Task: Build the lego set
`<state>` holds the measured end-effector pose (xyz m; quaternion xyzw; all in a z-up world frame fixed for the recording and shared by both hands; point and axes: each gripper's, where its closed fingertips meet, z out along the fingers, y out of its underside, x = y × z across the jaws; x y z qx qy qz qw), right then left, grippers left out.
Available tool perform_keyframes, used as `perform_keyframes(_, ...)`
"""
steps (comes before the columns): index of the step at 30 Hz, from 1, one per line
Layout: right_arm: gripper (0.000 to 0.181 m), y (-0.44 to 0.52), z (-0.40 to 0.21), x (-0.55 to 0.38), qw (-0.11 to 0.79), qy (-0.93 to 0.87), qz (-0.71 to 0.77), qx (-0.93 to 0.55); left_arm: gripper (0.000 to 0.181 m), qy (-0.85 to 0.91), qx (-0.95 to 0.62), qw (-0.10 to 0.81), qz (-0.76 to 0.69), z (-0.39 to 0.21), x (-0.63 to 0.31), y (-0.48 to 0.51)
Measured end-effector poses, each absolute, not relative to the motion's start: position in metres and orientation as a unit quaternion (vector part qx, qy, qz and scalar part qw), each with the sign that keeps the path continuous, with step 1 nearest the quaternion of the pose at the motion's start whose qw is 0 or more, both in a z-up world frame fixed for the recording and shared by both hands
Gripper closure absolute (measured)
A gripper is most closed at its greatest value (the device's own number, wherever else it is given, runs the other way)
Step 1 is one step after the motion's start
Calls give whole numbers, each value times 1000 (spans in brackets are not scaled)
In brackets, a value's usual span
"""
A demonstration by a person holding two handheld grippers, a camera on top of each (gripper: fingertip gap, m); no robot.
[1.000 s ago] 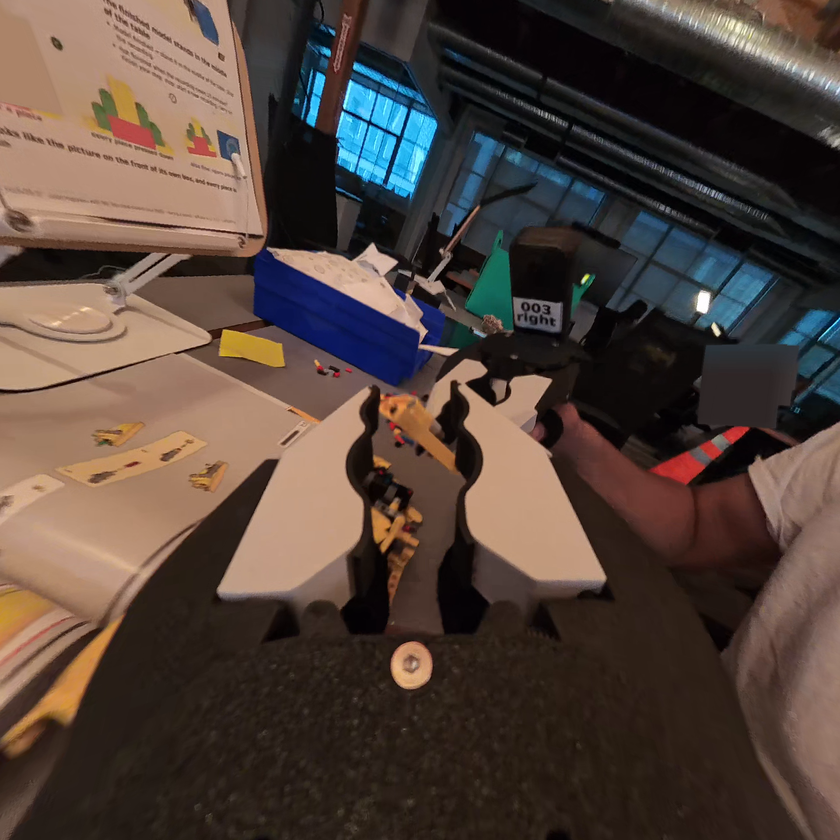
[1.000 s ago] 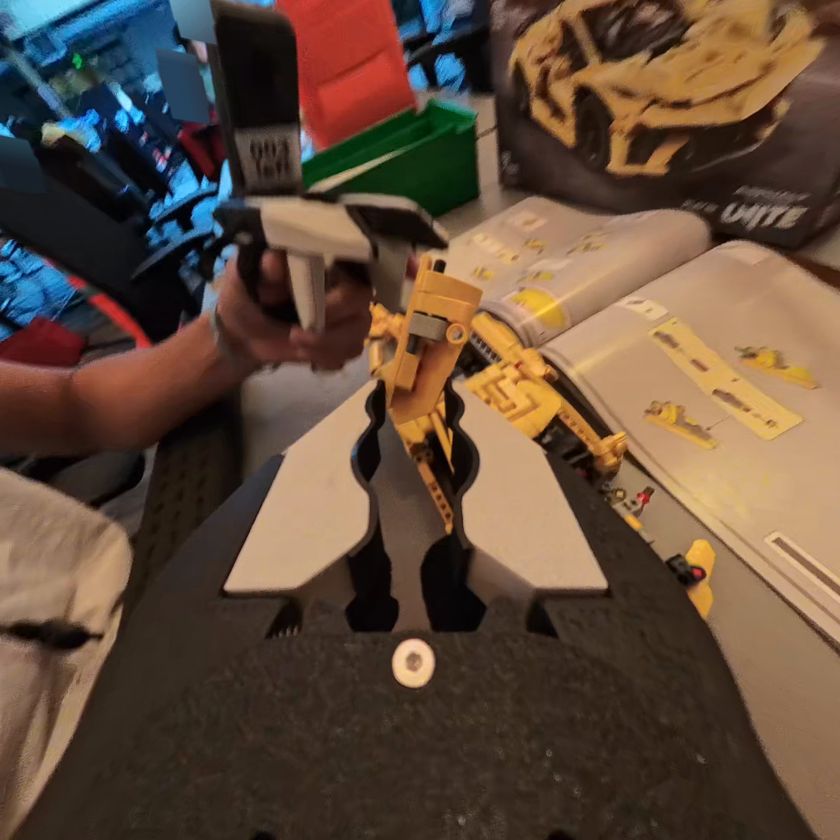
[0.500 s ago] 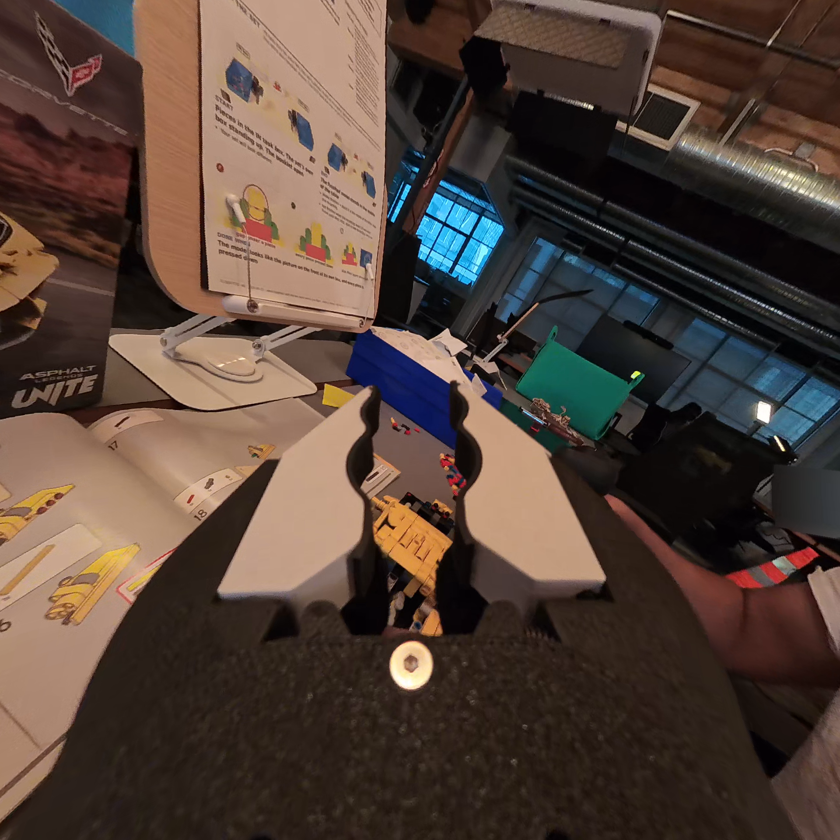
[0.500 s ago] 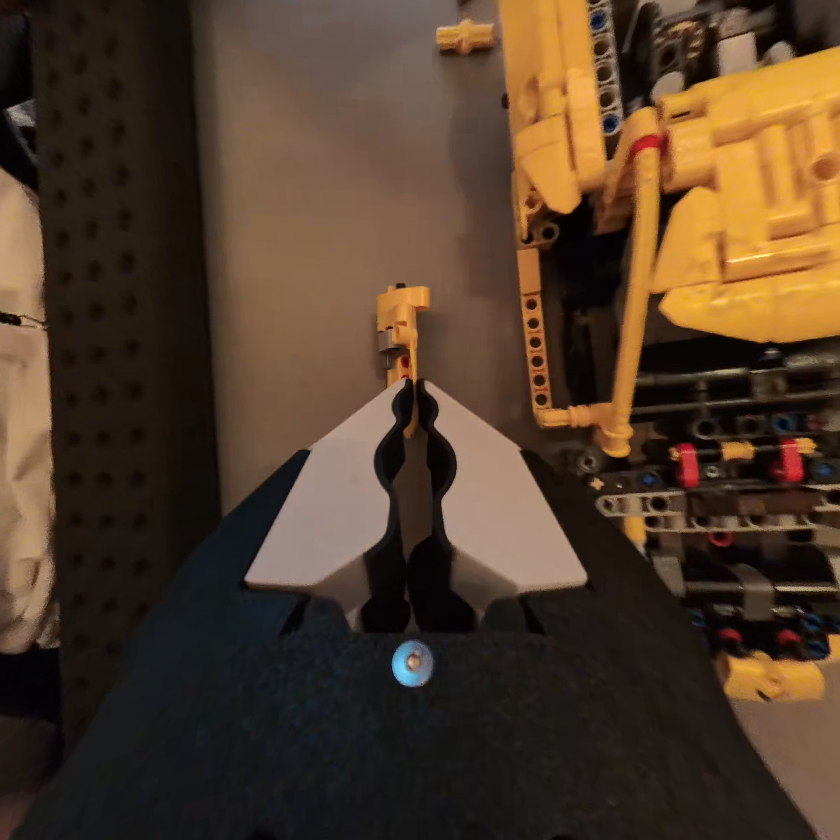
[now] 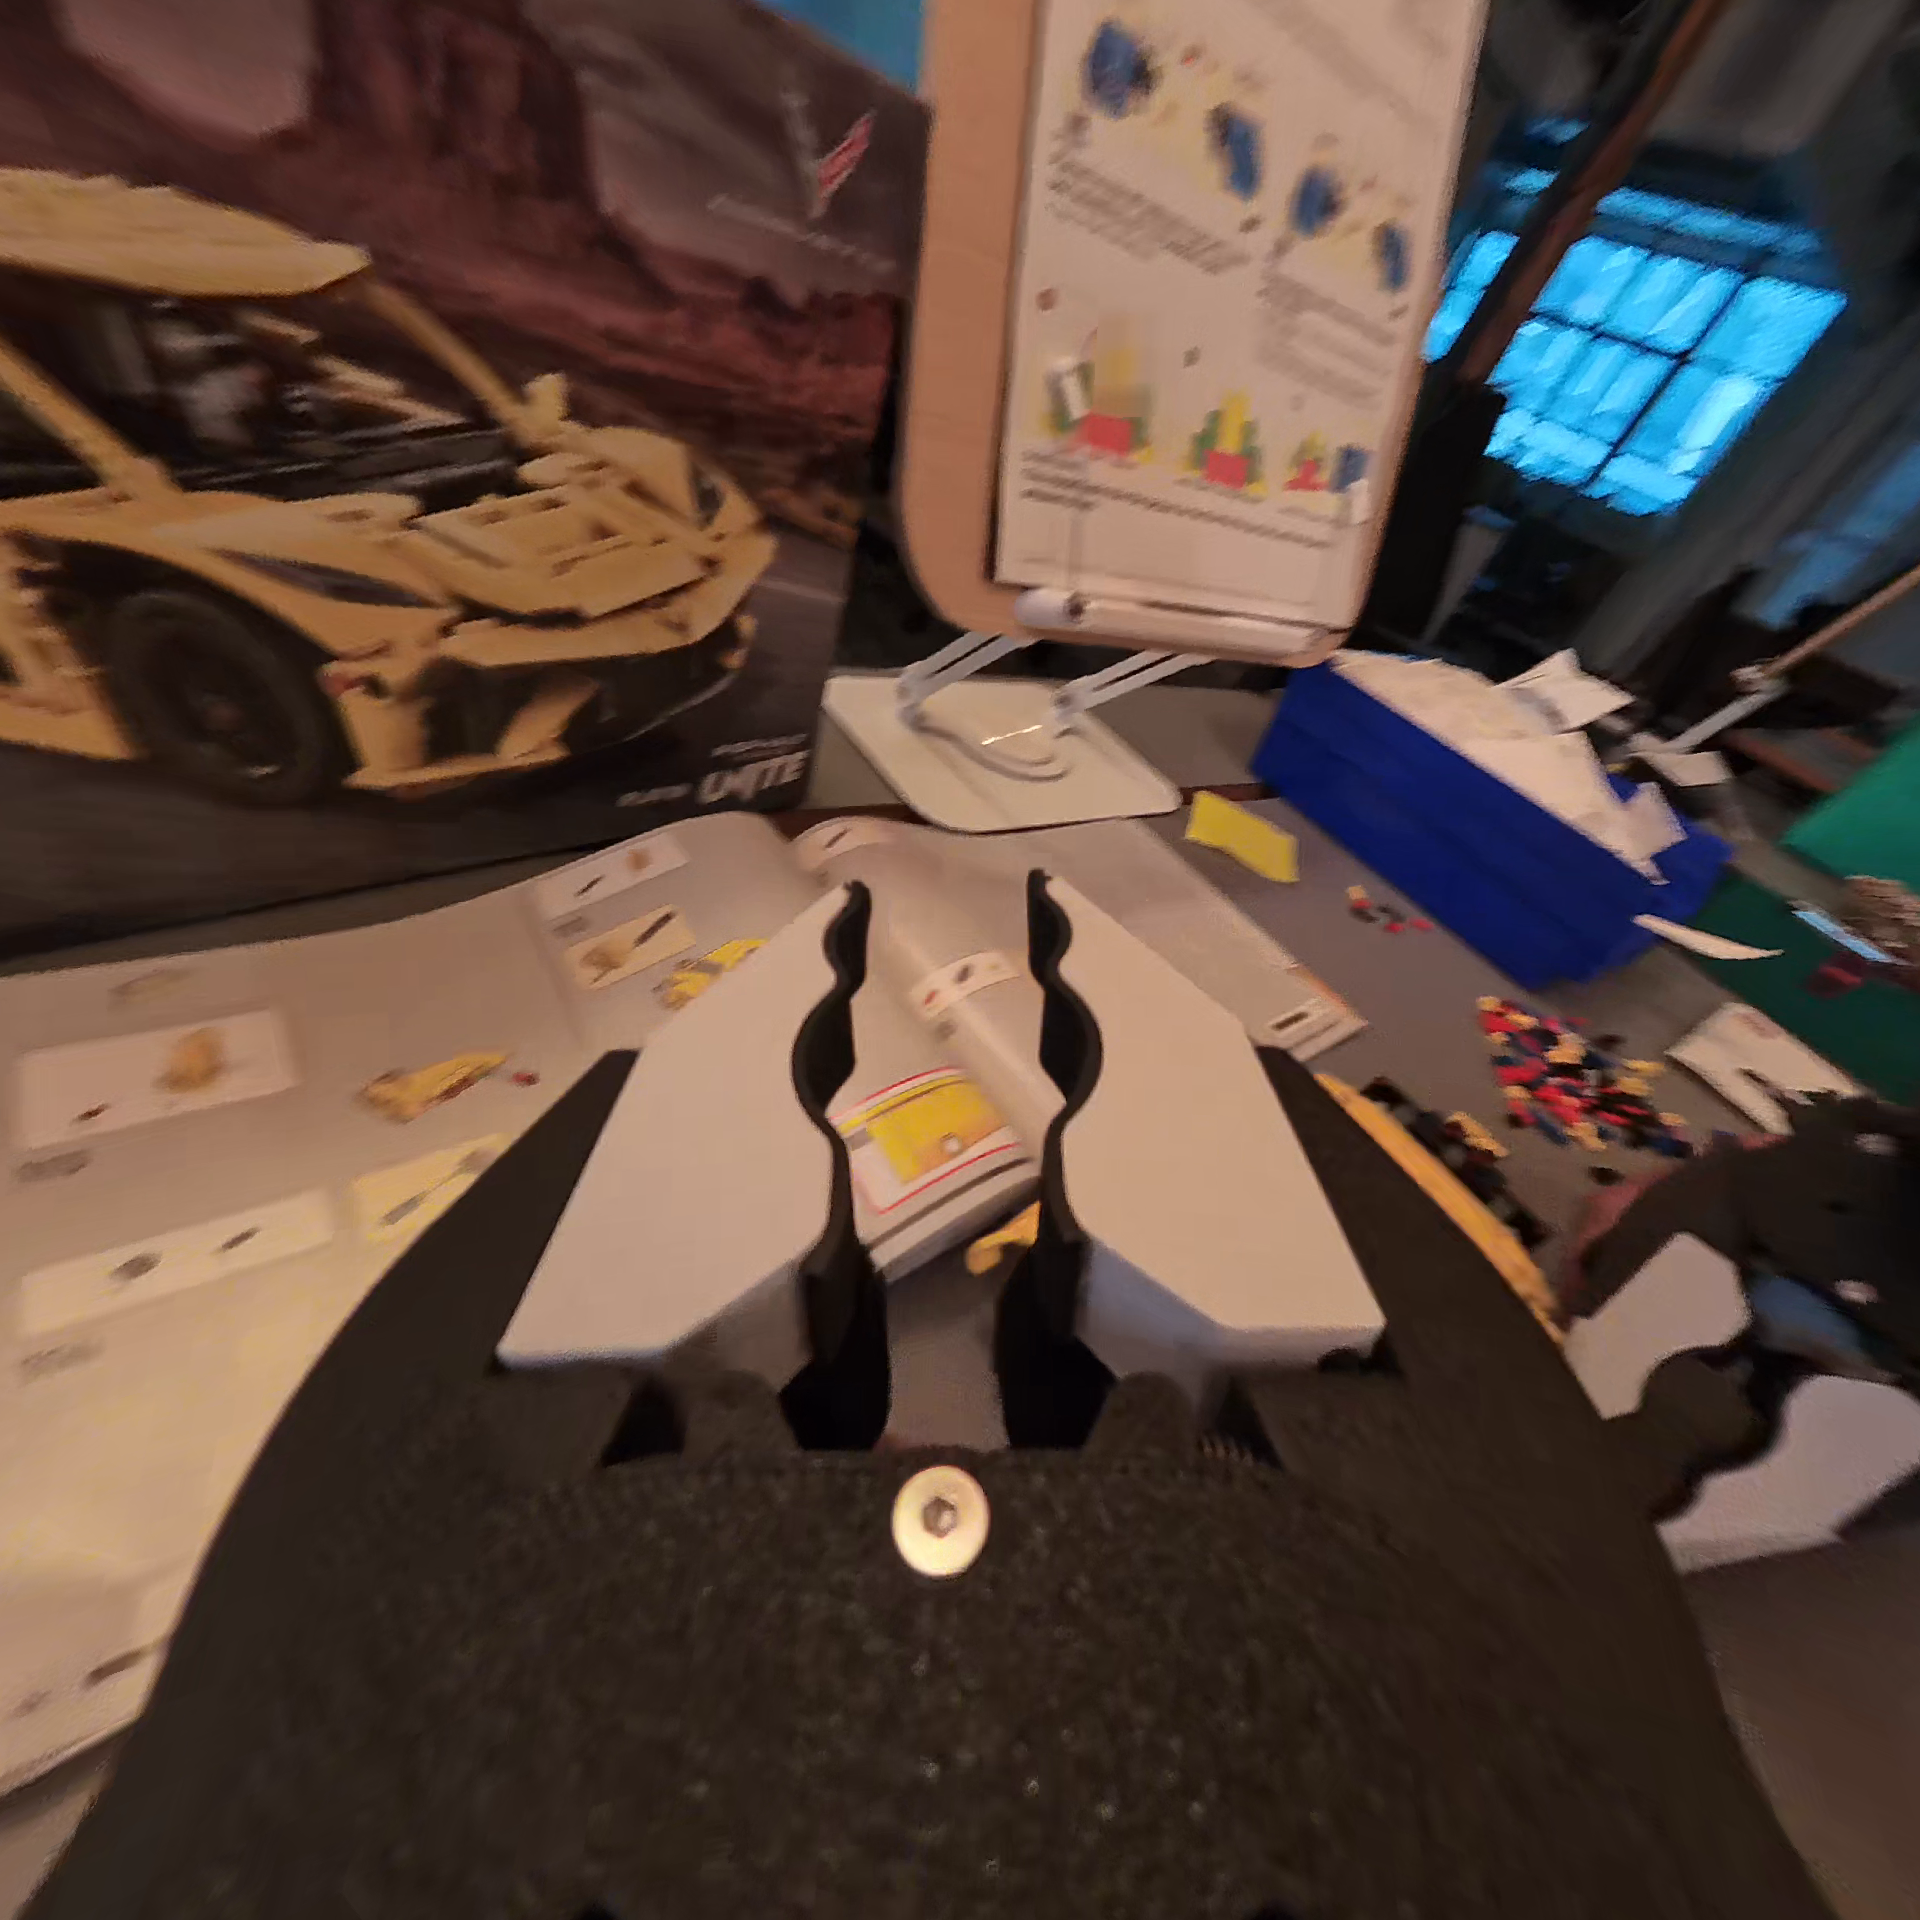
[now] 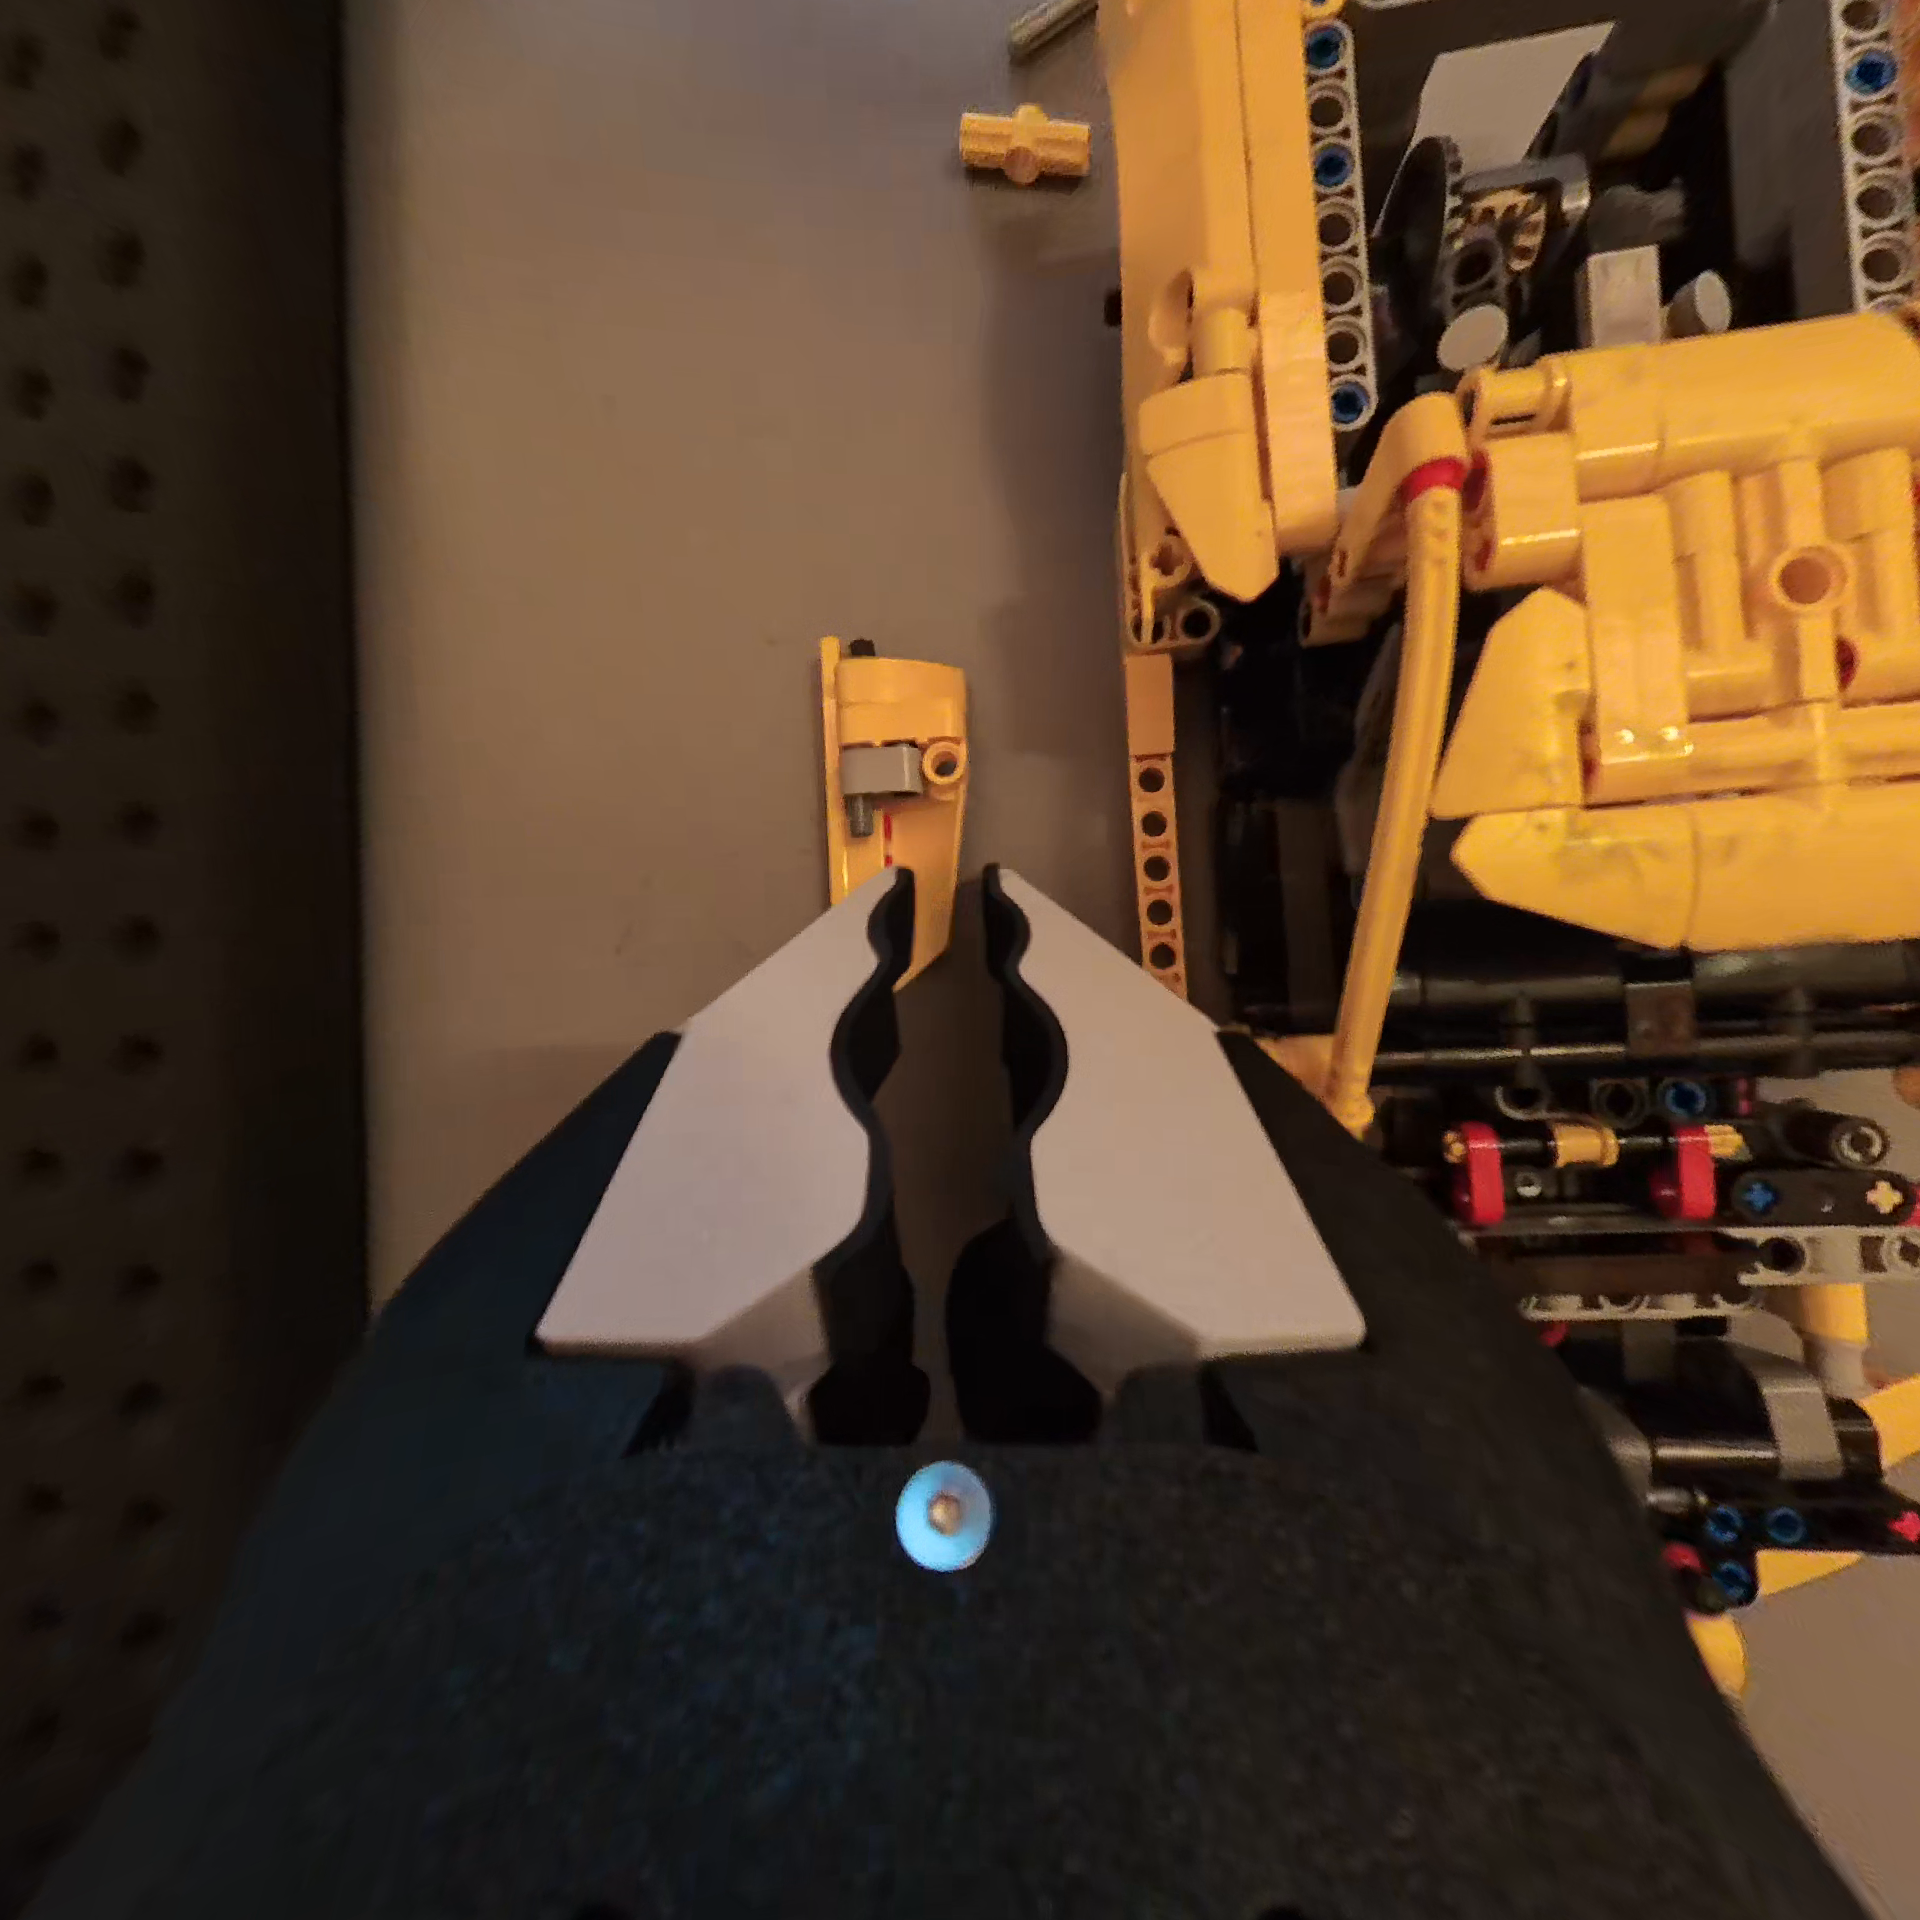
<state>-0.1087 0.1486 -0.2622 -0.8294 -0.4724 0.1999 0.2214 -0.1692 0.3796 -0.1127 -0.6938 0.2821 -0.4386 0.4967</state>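
My right gripper (image 6: 945,878) points down at the grey table with its jaws a little apart. A small yellow sub-assembly (image 6: 899,748) with a grey connector lies flat on the table just past the fingertips, its narrow end under the left finger. The part-built yellow and black car model (image 6: 1621,582) stands to its right. My left gripper (image 5: 945,891) is open and empty, hovering over the open instruction booklet (image 5: 312,1091). The right gripper also shows at the right edge of the left wrist view (image 5: 1704,1340).
A loose yellow connector (image 6: 1023,145) lies beyond the sub-assembly. A dark perforated mat (image 6: 156,623) borders the table's left. The set's box (image 5: 416,416), a paper stand (image 5: 1195,312), a blue bin (image 5: 1455,831) and a pile of small pieces (image 5: 1569,1081) stand around. My right fingertips sit around 30 cm from my left ones.
My right gripper carried the yellow sub-assembly down to the table, then parted its jaws and let it go. My left gripper swung left from the model to the booklet and box.
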Motion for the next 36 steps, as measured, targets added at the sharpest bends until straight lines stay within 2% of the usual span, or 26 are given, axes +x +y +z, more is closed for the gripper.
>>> perform_keyframes(4,159,141,-238,-106,243,-418,255,-837,151,273,-715,496,-410,-123,-178,392)
perform_keyframes(8,158,136,-201,-94,353,-333,314,-816,151,266,-728,479,-412,-130,-179,395)
perform_keyframes(14,153,135,-193,3,495,-128,182,-840,151,311,-742,448,-390,-151,-165,385)
perform_keyframes(17,146,115,-187,46,529,-70,111,-838,151,356,-745,420,-377,-166,-151,370)
perform_keyframes(23,144,66,-194,114,492,-42,-17,-869,151,411,-731,394,-377,-172,-129,341)
perform_keyframes(29,150,34,-226,150,415,-1,-28,-909,151,431,-722,418,-344,-172,-126,339)
perform_keyframes(36,162,39,-242,160,387,51,22,-920,152,420,-723,426,-345,-170,-129,345)
